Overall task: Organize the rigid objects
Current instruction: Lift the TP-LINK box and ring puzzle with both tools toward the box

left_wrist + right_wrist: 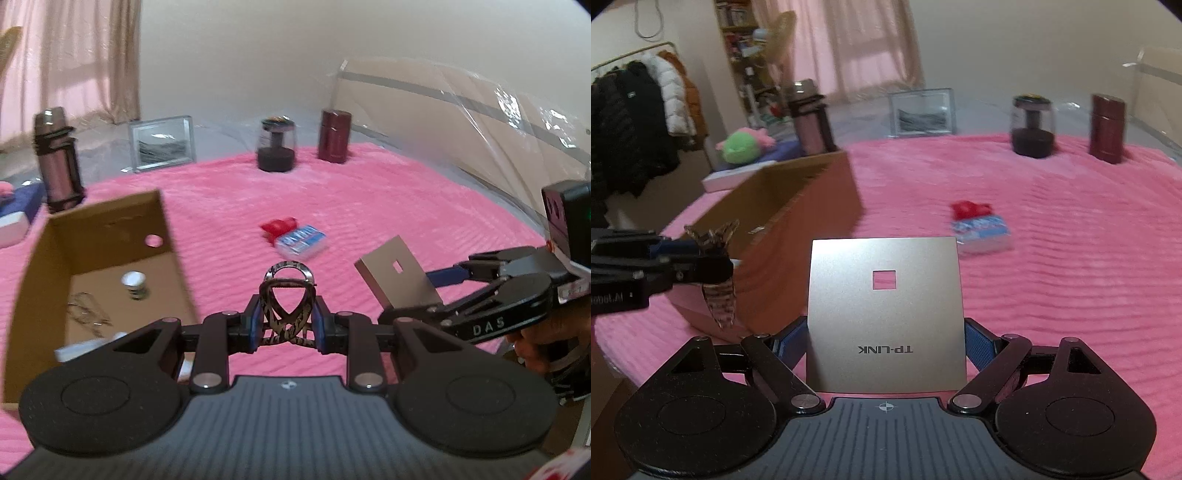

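Note:
My left gripper (288,325) is shut on a brown patterned hair clip (288,295), held above the pink blanket just right of the open cardboard box (162,225). The clip also shows in the right wrist view (718,280), at the box's near corner (798,218). My right gripper (886,347) is shut on a flat silver TP-LINK device (884,314), held above the blanket; it shows in the left wrist view (397,273) at right. A red item (279,226) and a blue-white packet (301,240) lie mid-blanket.
Inside the box lie a small silver-capped item (135,284) and a metal wire piece (86,314). At the back stand a pink bottle (57,158), a glass frame (162,142), a dark jar (277,144) and a maroon canister (334,134). A plush toy (742,144) lies left.

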{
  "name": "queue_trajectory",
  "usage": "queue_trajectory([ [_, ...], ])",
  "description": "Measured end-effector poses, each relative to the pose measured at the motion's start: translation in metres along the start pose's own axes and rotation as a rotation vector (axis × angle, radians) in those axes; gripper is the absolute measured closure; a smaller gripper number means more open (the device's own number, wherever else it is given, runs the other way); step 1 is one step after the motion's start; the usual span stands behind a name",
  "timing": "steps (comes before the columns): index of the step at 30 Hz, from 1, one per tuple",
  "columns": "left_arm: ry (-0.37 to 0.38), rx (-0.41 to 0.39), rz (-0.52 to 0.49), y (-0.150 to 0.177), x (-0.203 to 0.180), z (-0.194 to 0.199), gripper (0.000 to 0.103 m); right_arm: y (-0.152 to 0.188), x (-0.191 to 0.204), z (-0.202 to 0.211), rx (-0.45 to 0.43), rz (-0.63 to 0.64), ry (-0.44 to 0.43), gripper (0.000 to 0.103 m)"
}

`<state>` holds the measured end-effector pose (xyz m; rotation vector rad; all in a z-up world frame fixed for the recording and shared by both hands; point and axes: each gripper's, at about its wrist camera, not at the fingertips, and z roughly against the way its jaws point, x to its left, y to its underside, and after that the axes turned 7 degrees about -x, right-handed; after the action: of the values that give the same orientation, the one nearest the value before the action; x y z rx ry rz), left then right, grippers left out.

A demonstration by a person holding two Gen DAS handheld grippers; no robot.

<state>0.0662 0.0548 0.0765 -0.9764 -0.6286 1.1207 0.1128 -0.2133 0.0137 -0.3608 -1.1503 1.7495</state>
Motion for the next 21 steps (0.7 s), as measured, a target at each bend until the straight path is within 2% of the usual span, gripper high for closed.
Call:
queue_trajectory([
  [5, -0.046, -0.002, -0.013, -0.015, 0.047, 0.023, 0.080, -0.016, 0.038, -0.017, -0.011, 0.063, -0.058, 0.020],
  [13, -0.133, 0.068, -0.048, -0.020, 0.122, 0.027, 0.080, -0.056, 0.099, -0.060, -0.032, 0.258, -0.154, 0.020],
  [21, -0.108, 0.157, -0.075, -0.014, 0.161, 0.001, 0.080, -0.077, 0.134, -0.123, 0.017, 0.403, -0.192, 0.020],
])
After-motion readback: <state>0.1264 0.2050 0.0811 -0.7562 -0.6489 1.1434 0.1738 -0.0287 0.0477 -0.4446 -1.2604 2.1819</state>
